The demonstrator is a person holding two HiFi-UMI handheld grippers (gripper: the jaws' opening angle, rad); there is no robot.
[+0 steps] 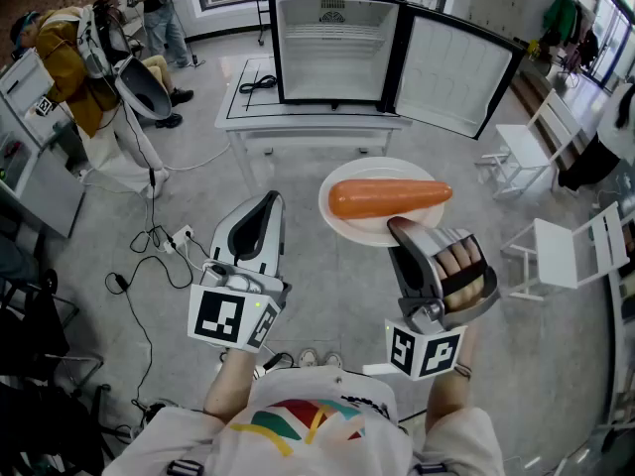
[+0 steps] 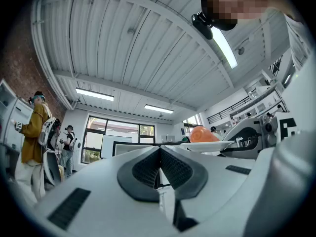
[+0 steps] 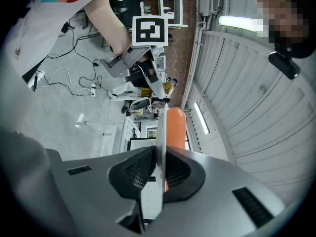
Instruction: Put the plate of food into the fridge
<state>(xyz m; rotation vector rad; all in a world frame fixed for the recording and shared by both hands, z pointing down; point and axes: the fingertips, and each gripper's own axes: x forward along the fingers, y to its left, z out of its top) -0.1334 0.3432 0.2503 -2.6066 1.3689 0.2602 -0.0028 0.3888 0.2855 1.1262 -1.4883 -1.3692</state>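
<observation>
A white plate (image 1: 349, 224) with a large orange carrot (image 1: 389, 197) on it hangs in the air in front of the fridge. My right gripper (image 1: 405, 232) is shut on the plate's near rim; in the right gripper view the plate's edge (image 3: 160, 147) stands pinched between the pads, the carrot (image 3: 176, 127) behind it. My left gripper (image 1: 270, 204) is shut and holds nothing, left of the plate; in its own view the plate (image 2: 207, 145) and carrot (image 2: 203, 134) show at the right. The small fridge (image 1: 335, 50) stands on a white table (image 1: 248, 110), its door (image 1: 451, 71) swung open to the right, its inside bare.
White folding chairs (image 1: 571, 252) stand at the right. Cables and a power strip (image 1: 175, 237) lie on the floor at the left. A person in a mustard jacket (image 1: 71, 65) sits at the far left, another person (image 1: 162, 8) stands behind.
</observation>
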